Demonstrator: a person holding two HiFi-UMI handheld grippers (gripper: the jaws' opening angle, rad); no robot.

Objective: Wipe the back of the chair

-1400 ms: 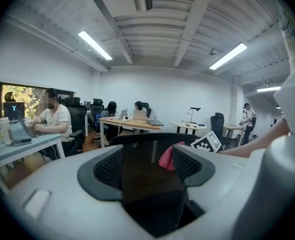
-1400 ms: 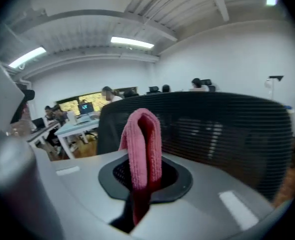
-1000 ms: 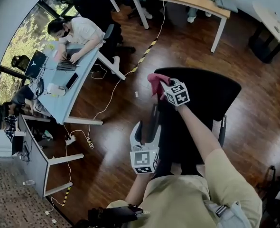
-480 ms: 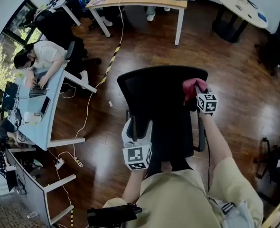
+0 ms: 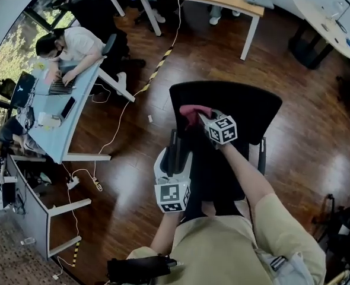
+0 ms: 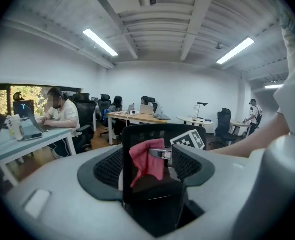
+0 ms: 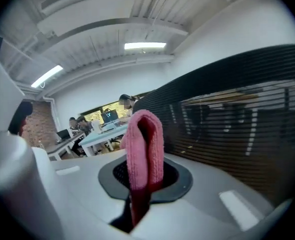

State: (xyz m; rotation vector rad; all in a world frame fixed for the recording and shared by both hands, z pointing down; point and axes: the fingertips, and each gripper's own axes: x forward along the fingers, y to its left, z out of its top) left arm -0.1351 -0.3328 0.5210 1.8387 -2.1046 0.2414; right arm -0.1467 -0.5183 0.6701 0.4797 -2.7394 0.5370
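At the chair back (image 5: 246,108), cloth (image 6: 147,159) hangs vertically.

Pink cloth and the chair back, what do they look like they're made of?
Cloth: soft terry or microfibre, judging by its fuzzy, matte nap. Chair back: black woven mesh, probably synthetic; it is see-through, with fine horizontal ribbing.

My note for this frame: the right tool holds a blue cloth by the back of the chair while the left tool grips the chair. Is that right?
No. The cloth in the right tool is pink, not blue; the right gripper view shows it. The rest stands: it is by the back of the chair, and the left tool grips the chair.
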